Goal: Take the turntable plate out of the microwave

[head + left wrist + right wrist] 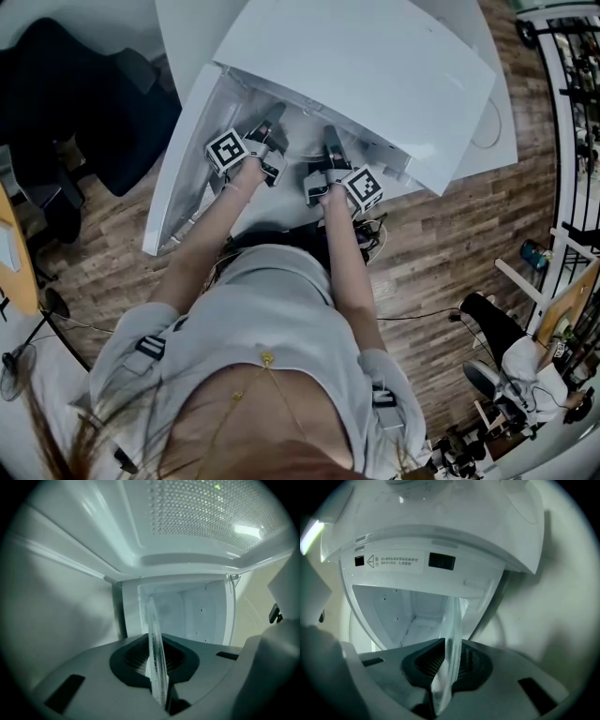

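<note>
Now both claws at mouth of open microwave (375, 75), door (173, 178) swung out on left side. Left claw (270, 120) clamped on rim of glass plate (153, 634): glass seen edge-on, pinched between its 2 jaws, running away from them into cavity. Right claw (330, 141) likewise closed on plate rim, glass wedged between jaws. 2 claws side by side, near each other, on plate's near edge. Cannot tell if plate lifted off microwave floor.

The turntable plate (157, 658) looks like clear, smooth glass, slightly frosted along its edge. The microwave (375, 66) has a glossy white shell; the floor (450, 234) at the head view's right is matt wood-grain plank.
</note>
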Motion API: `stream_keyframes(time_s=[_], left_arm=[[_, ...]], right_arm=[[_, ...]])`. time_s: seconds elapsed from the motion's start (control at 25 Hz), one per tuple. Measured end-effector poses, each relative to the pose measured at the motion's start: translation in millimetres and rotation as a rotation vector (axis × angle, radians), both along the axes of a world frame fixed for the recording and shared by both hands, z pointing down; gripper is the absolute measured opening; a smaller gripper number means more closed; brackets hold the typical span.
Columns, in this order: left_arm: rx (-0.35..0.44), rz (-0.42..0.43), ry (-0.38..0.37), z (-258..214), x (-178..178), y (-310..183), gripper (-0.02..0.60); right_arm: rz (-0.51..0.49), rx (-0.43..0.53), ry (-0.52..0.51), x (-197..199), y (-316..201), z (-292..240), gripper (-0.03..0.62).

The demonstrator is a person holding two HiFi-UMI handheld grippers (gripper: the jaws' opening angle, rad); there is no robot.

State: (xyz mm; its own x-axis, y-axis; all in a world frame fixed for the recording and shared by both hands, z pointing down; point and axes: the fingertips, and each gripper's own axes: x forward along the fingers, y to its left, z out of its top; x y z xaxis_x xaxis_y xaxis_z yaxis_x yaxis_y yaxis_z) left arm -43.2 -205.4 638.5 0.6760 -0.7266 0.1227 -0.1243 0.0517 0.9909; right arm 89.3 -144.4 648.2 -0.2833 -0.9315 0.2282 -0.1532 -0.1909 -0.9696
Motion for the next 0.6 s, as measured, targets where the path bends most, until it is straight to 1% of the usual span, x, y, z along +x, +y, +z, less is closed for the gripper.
stream_keyframes(time_s=[0.12, 0.44, 0.6], left_arm=[[0.006, 0.002, -0.001, -3, 0, 2, 0.046], [-0.016, -0.013, 0.004, -6, -7, 15, 0.047], [-0.02, -0.03, 0.014, -8, -12, 23, 0.046]], right_arm=[[-0.006, -0.005, 0.008, 1, 3, 0, 0.051], [-0.027, -0.011, 0.022, -3, 14, -1, 0.049], [-0.026, 0.013, -0.007, -9, 17, -8, 0.048]])
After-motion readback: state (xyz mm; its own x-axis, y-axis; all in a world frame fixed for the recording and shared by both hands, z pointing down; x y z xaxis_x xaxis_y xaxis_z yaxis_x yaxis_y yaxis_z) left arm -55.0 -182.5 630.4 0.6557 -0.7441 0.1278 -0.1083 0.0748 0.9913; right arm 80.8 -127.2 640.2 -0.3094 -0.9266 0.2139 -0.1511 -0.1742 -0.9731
